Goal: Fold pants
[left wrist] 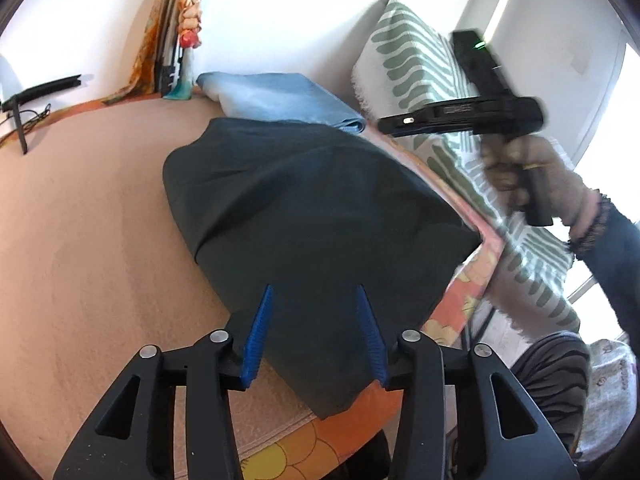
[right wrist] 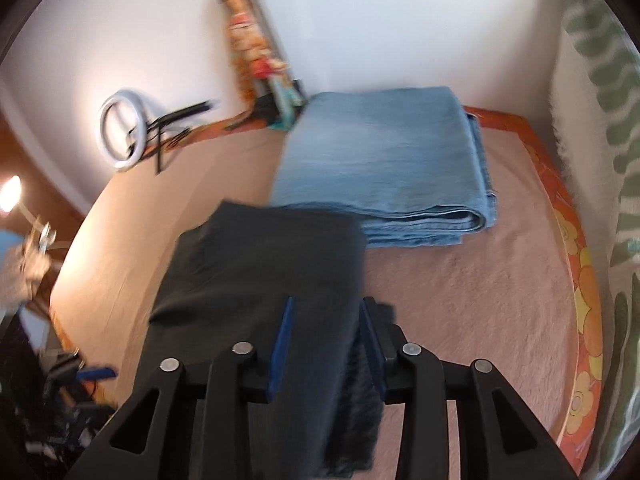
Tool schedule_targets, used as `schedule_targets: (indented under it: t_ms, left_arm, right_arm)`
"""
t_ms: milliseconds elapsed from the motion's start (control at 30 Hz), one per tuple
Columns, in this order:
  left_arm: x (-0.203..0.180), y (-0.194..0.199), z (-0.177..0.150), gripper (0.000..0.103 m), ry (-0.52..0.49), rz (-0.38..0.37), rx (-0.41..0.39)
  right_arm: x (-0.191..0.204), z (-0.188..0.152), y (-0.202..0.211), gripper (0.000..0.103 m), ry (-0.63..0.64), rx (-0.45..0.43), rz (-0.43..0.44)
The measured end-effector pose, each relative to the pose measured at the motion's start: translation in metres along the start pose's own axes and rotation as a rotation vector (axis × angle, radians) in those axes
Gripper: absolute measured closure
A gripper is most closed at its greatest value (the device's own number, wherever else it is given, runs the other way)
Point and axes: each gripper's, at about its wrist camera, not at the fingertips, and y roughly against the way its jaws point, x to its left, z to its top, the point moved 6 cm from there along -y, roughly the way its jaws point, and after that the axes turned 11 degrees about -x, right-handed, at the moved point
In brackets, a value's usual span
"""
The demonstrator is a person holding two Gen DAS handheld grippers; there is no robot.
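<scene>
**Dark pants folded on bed, right gripper engaged**

The left gripper (left wrist: 316,332) hovers above the folded dark pants (left wrist: 304,208), fingers apart, gripping nothing. The pants lie on the pink bed cover (left wrist: 88,240), near its right edge. The folded blue blanket (right wrist: 384,168) lies just behind. The right gripper (right wrist: 326,344) is clamped on the pants' edge.

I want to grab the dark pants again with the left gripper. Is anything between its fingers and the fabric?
Nothing visible. The left gripper is open right over the dark pants on the bed; the folded blue jeans lie beyond them.
</scene>
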Motion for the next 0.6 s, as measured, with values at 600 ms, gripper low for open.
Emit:
schedule_targets:
  t_ms: [600]
  left_arm:
    - [0.003, -0.002, -0.044, 0.061, 0.165, -0.043, 0.043]
  right_arm:
    - [0.019, -0.071, 0.014, 0.063, 0.117, 0.129, -0.029]
